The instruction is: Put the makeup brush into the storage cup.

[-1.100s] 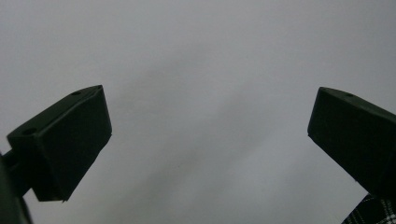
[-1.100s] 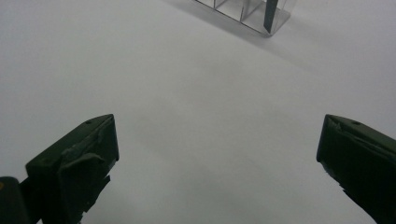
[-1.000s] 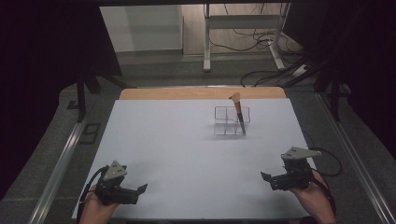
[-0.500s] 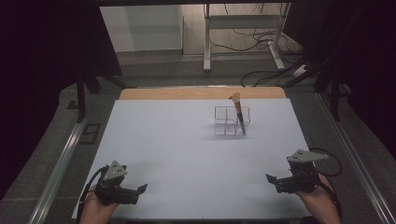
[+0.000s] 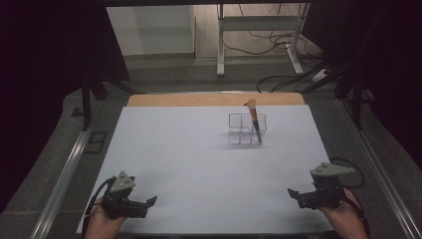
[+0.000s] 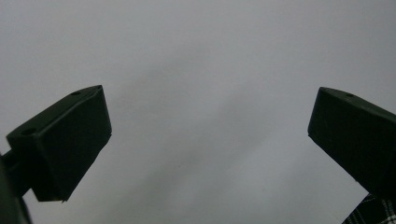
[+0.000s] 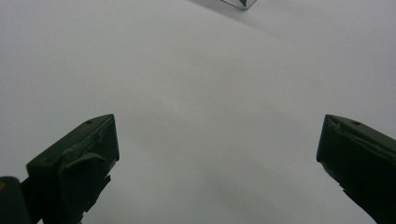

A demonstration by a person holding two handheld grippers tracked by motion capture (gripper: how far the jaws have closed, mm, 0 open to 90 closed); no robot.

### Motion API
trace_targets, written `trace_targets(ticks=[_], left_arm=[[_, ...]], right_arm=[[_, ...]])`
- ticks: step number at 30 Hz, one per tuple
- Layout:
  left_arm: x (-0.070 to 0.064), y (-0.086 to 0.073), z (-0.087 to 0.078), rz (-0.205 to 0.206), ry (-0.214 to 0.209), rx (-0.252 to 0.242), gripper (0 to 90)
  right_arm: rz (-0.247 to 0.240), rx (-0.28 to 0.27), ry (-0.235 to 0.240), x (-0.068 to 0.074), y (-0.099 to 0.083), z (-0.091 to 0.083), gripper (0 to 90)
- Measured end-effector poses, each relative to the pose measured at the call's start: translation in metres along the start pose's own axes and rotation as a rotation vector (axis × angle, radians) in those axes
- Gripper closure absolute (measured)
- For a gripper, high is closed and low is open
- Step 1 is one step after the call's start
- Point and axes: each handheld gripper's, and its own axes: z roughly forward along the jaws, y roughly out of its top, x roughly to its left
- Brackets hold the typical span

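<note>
Both grippers sit near the front edge of the flat white surface (image 5: pixel 189 149), left gripper (image 5: pixel 149 201) and right gripper (image 5: pixel 293 191) each with jaws spread wide and holding nothing, well apart from the clear plastic divided organizer (image 5: pixel 241 130) with a tan-bristled, dark-handled brush (image 5: pixel 254 117) leaning in its right side.

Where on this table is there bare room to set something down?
The white table is bare left of the clear organizer and between the left gripper and right gripper. Only the organizer's spot, holding a brush, is taken.
</note>
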Motion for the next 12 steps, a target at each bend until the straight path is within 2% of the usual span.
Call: trace_targets(ticks=[12], left_arm=[[-0.0004,0.0009,0.0005,0.002,0.001,-0.001,0.3]], right_arm=[[0.002,0.039,0.003,-0.0019,-0.005,0.0031,0.0]])
